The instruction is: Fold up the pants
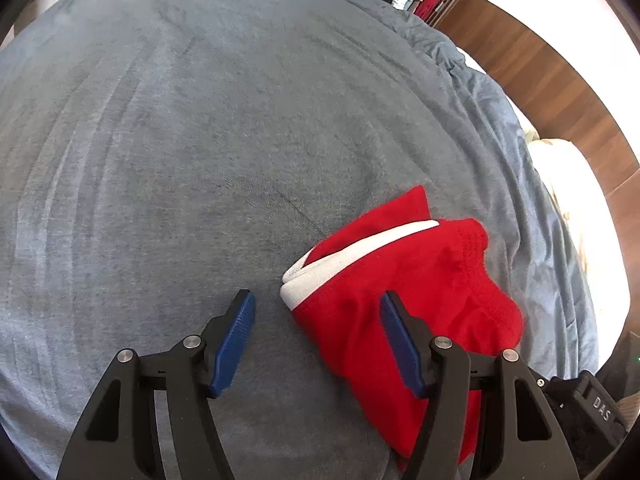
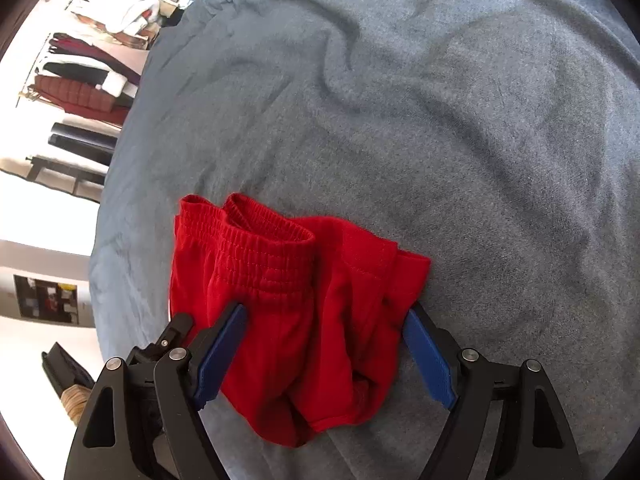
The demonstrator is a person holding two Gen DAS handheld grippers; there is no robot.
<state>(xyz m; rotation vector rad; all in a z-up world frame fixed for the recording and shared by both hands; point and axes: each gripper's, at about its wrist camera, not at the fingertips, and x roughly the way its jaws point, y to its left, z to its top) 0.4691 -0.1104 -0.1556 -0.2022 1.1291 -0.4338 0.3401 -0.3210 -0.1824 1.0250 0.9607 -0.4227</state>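
Note:
The red pants (image 1: 404,280), with a white stripe (image 1: 344,258), lie folded into a small bundle on the blue-grey bed cover (image 1: 200,140). My left gripper (image 1: 316,300) is open and empty; its right finger is over the bundle's left part, its left finger over bare cover. In the right wrist view the pants (image 2: 304,304) show their elastic waistband (image 2: 260,248) on top. My right gripper (image 2: 326,314) is open, its fingers either side of the bundle, not closed on it.
The bed cover (image 2: 440,120) is wrinkled beyond the pants. A wooden floor (image 1: 540,80) and a white object (image 1: 576,184) lie off the bed's right edge. Hanging clothes (image 2: 84,88) and a clothes pile (image 2: 124,12) stand past the bed's left side.

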